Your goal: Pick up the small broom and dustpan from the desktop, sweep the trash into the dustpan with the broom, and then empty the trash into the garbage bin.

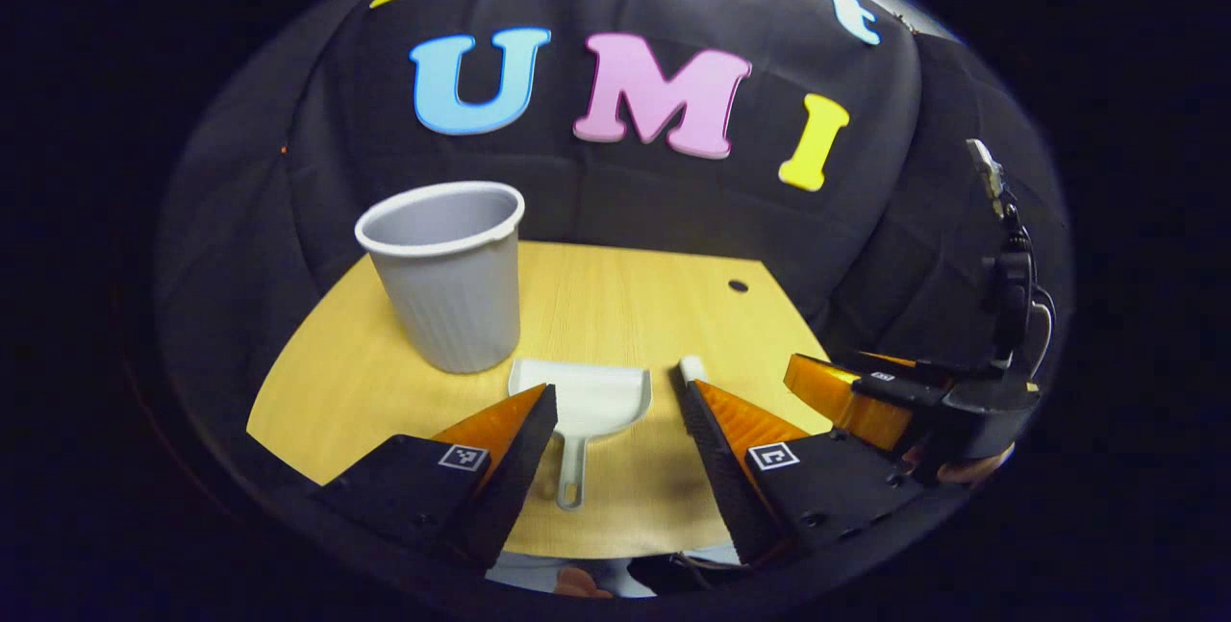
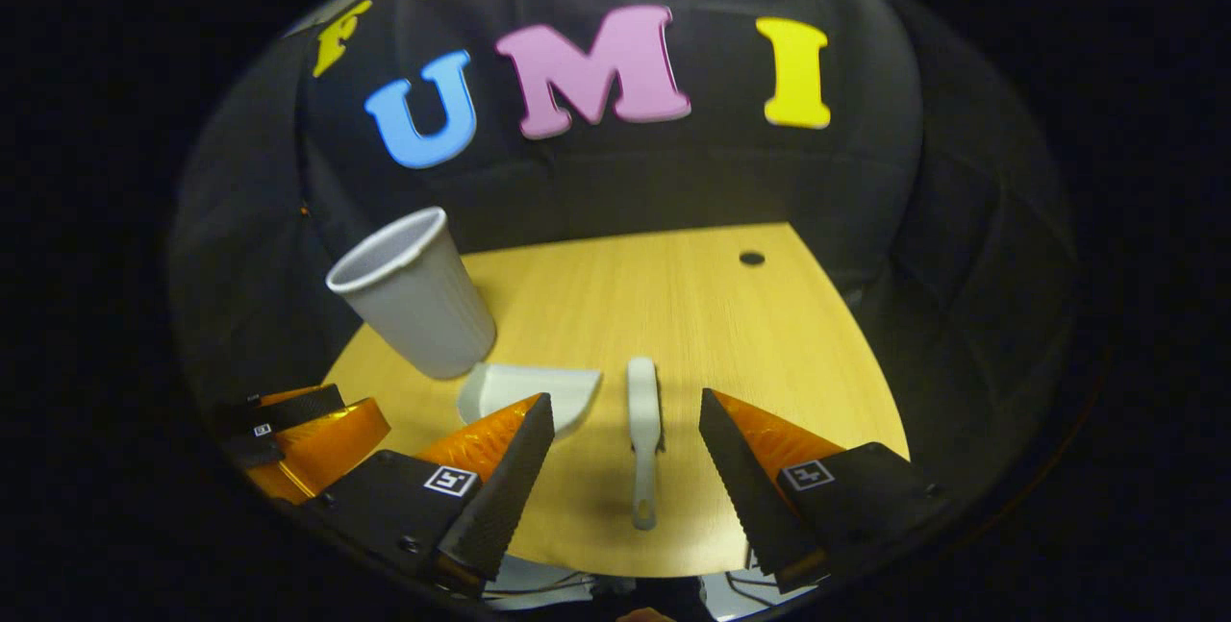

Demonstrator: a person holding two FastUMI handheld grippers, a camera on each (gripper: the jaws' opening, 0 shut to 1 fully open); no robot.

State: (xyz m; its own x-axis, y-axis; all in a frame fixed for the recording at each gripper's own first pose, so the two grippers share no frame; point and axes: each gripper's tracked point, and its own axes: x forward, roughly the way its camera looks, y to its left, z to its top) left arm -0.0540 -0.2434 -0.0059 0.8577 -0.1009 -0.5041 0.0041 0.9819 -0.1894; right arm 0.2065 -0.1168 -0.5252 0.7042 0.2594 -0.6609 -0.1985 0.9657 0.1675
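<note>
While both tools lie untouched on the desktop (image 2: 769, 334), we list: garbage bin (image 1: 447, 281), 11 o'clock; dustpan (image 1: 587, 396) between left gripper (image 1: 615, 430) jaws, handle toward us; broom (image 2: 642, 430), 12 o'clock of right gripper (image 2: 625, 449) (lengthwise); both gape, empty.

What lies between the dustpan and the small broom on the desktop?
Nothing: in the right gripper view, only a bare strip of the wooden desktop separates the dustpan from the small broom. They lie side by side, apart.
</note>
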